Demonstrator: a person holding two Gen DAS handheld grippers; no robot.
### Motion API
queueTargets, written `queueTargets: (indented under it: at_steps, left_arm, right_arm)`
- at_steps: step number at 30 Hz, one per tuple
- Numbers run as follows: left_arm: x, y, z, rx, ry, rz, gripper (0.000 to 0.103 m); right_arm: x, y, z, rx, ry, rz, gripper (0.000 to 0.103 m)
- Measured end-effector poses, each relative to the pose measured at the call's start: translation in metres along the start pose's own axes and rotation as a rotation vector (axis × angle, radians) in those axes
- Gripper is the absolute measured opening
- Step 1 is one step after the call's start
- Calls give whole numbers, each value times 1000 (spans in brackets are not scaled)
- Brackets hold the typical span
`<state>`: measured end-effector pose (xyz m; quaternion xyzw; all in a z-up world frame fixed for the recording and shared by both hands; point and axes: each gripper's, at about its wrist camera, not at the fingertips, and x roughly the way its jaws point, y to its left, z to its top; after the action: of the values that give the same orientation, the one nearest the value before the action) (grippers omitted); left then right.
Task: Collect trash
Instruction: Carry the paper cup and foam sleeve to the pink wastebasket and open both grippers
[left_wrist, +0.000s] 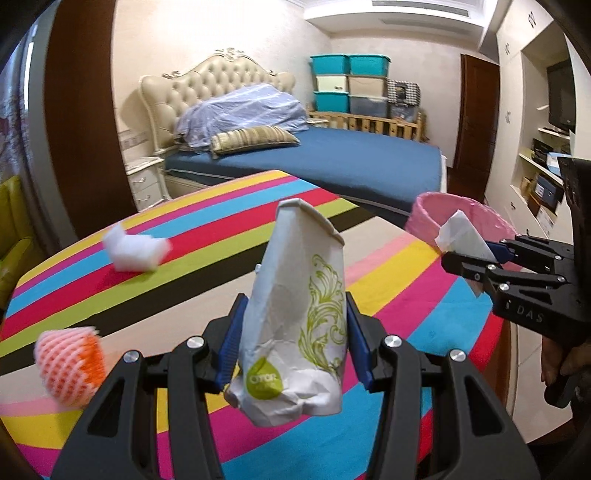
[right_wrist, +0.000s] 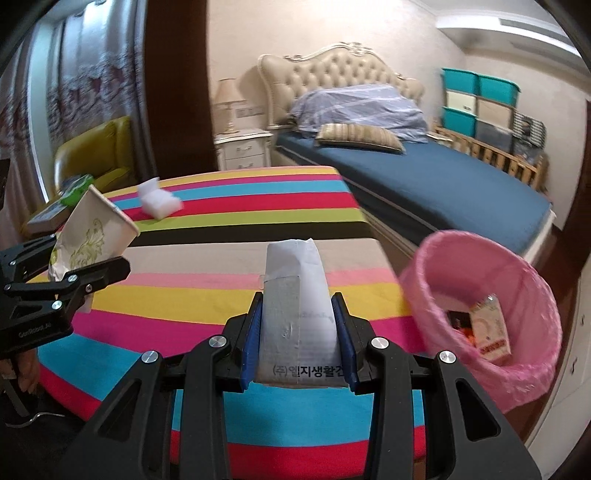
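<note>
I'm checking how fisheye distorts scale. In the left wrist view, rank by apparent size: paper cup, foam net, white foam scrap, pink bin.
1. Paper cup, nearest the lens, so inflated.
2. Pink bin, partly hidden.
3. Foam net and white foam scrap look alike; both blurred, so unranked.

The pink bin (right_wrist: 480, 295) mouth lies open (carton (right_wrist: 491, 328) inside), just beside the striped table (right_wrist: 207, 295).
</note>
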<state>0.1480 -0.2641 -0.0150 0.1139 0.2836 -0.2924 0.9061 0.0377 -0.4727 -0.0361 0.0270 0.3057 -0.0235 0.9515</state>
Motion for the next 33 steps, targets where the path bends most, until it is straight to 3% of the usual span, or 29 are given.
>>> queueTargets:
  at_steps: [6, 19, 25, 31, 33]
  left_arm:
    - [30, -37, 15, 51, 34, -50, 49]
    - [114, -146, 79, 89, 78, -258, 49]
    - [147, -193, 100, 138, 68, -305, 49]
    - [178, -223, 118, 121, 78, -368, 50]
    - [188, -226, 122, 101, 88, -412, 61]
  right_arm:
    - [-2, -46, -6, 74, -7, -65, 36]
    - [0, -155, -9, 173, -18, -253, 36]
    - [8, -190, -15, 203, -15, -284, 37]
    - [19, -212, -18, 208, -23, -293, 40]
    - [20, -212, -20, 206, -25, -289, 47]
